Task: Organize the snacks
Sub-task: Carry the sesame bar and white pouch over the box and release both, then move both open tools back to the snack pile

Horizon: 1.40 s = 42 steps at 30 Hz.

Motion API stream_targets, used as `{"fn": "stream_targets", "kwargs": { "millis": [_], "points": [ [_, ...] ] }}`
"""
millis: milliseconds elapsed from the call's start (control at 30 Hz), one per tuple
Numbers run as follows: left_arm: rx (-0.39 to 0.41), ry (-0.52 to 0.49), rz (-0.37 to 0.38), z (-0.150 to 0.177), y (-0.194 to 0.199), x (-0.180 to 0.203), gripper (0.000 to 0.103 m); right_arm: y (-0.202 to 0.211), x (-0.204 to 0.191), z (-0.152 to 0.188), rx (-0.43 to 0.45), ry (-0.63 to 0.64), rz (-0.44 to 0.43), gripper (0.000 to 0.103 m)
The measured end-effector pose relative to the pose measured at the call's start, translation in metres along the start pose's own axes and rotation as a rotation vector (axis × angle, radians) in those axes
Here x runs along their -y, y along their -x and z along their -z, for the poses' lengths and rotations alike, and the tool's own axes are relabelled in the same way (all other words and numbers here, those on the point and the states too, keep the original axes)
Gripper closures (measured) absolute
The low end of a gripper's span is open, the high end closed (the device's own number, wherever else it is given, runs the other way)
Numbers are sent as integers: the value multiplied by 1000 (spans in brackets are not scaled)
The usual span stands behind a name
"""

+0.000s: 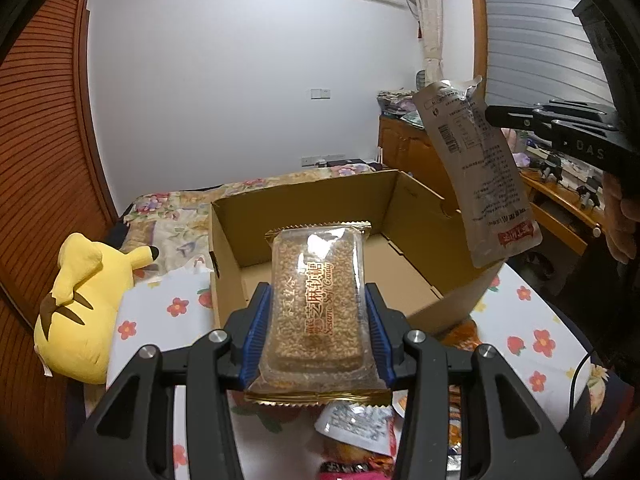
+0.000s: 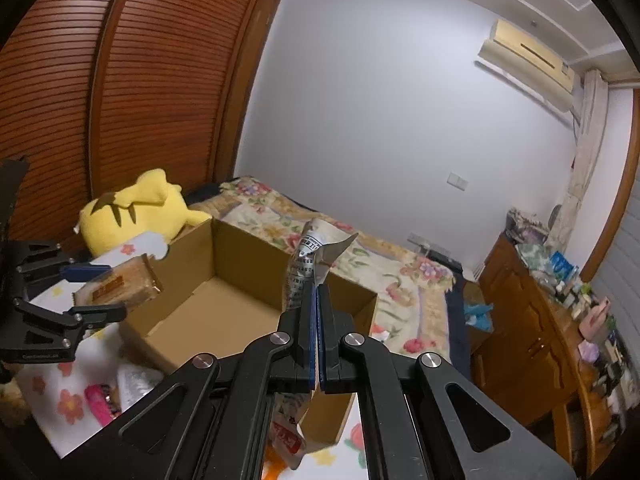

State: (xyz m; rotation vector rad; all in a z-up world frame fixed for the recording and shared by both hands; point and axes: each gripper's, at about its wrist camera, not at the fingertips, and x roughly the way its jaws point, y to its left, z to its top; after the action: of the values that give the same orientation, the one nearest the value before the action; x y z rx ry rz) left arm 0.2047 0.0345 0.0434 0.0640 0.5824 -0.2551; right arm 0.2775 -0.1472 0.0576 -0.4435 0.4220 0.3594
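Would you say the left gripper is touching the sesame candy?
Touching. The left wrist view shows the left gripper's blue pads pressed against both sides of the sesame candy.

Plain white walls meet brown louvred wooden wardrobe doors. A cream air conditioner hangs high; a cluttered wooden dresser flanks the floral-quilted bed.

There are 2 claws: the left claw and the right claw, and each carries 1 snack: 1 clear sesame candy pack and 1 silver pouch. There is 1 open cardboard box, with 0 snacks visible on its floor, and 1 yellow plush toy beside it. Loose packets on the flowered cloth under the left claw are partly hidden, so at least 3 show, among them 1 white packet.
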Motion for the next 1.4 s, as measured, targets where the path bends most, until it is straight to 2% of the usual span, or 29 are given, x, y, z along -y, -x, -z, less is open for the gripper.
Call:
{"fn": "stream_targets", "kwargs": {
  "millis": [333,733,867,1333,1400],
  "points": [
    [-26,19,-5,-15,-38,-10,58,-57,8,8,-81,-19,5,103],
    [-74,24,5,-16,-77,-3,58,-97,4,48,-191,-38,-42,103],
    [-82,25,0,-18,-83,-1,57,-103,-1,58,-222,-42,-63,103],
    [-83,22,-15,-18,-84,-2,56,-94,-14,62,-224,-114,-167,103],
    [-77,21,-17,-18,-78,0,56,-89,-14,63,-213,-127,-182,99]
  ]
}}
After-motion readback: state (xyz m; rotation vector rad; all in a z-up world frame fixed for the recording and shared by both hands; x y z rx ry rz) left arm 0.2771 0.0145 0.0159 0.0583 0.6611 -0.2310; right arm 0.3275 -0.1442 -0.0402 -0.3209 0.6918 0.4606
